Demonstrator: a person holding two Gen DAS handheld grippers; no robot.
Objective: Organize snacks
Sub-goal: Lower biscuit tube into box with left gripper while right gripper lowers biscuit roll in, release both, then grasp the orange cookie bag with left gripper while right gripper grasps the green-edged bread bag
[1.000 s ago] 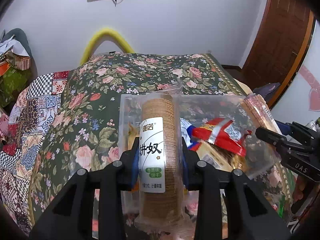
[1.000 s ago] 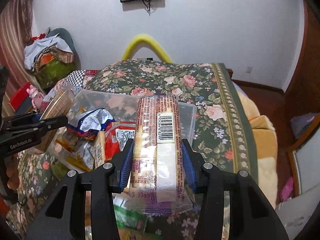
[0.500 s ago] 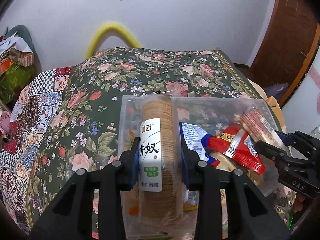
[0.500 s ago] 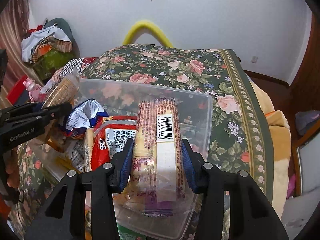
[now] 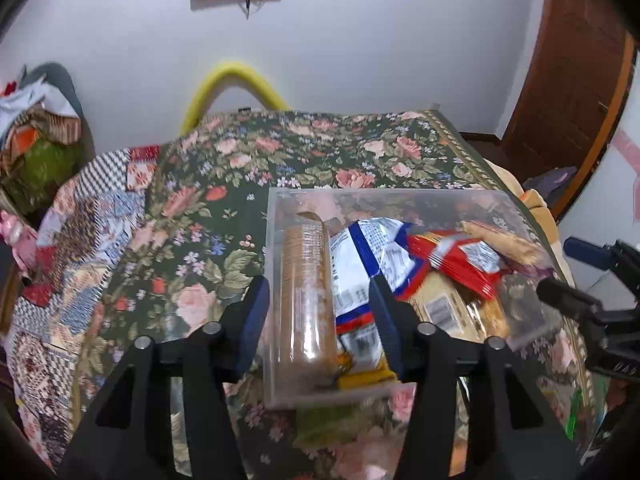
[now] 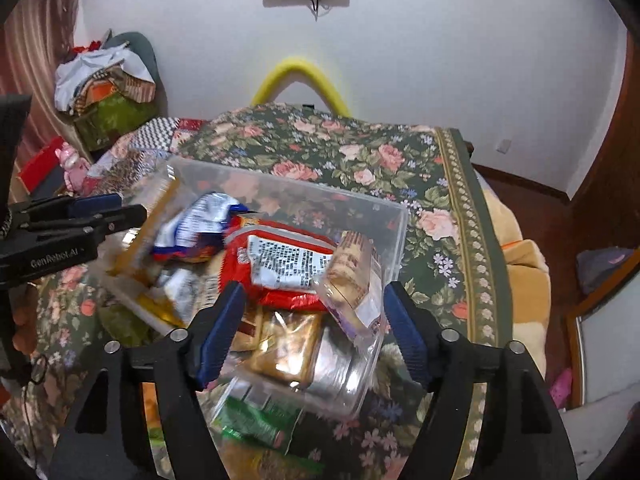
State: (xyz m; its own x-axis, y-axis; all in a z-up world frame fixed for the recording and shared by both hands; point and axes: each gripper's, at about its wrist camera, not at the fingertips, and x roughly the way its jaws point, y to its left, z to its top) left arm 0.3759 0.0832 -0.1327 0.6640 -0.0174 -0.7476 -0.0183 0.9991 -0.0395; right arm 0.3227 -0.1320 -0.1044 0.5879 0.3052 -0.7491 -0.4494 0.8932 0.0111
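1. Your left gripper (image 5: pixel 318 312) has just been opening its jaws; they now stand apart with neither pad pressing the tall brown biscuit roll in clear wrap (image 5: pixel 308 300), which lies between them along the left wall of the clear plastic storage box (image 5: pixel 276 196).
2. Your right gripper (image 6: pixel 310 332) has likewise just been opening; the purple-and-clear sleeve of round biscuits (image 6: pixel 352 276) leans loose against the box's right side, touching neither pad.
3. Already in the box: a white-and-blue foil packet (image 5: pixel 372 256), a red snack packet (image 6: pixel 284 268) and some golden-wrapped packs beneath.
4. Still out, as far as you can see: a green packet (image 6: pixel 256 424) on the floral bedspread (image 6: pixel 360 152) just near the box. I judge you mostly done; collect that next.
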